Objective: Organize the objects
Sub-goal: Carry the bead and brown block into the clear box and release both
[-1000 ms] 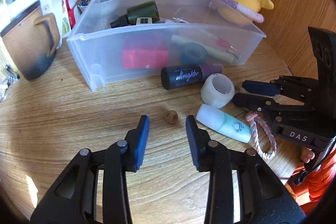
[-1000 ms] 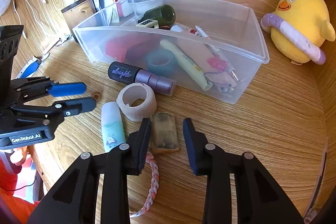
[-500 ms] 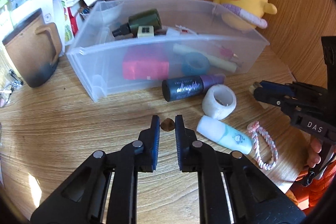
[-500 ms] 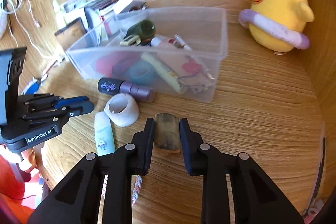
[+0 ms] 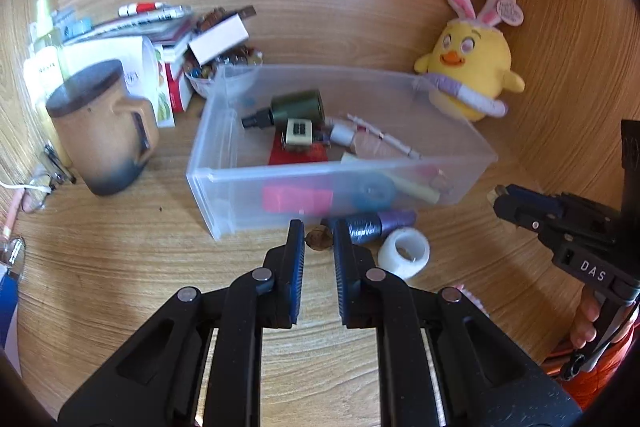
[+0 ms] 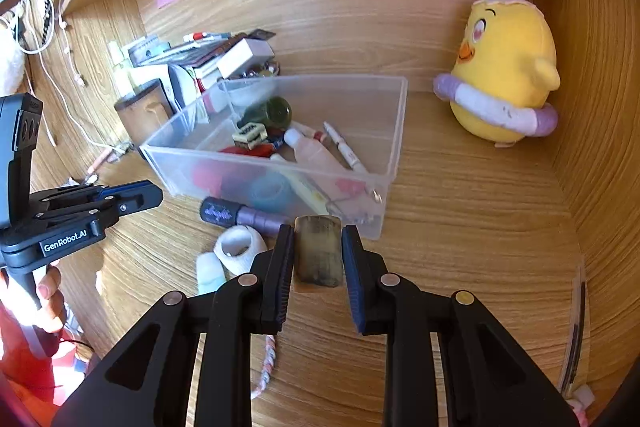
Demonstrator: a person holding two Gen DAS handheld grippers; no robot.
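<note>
Both tongs sat low in their frames. Right tongs clamped a brownish block, held up in front of the clear bin's near wall at centre frame. Left tongs pinched a small brown nut-like bit at their tips, just before the bin. On the counter, a purple tube and white tape roll lay right of centre.
</note>
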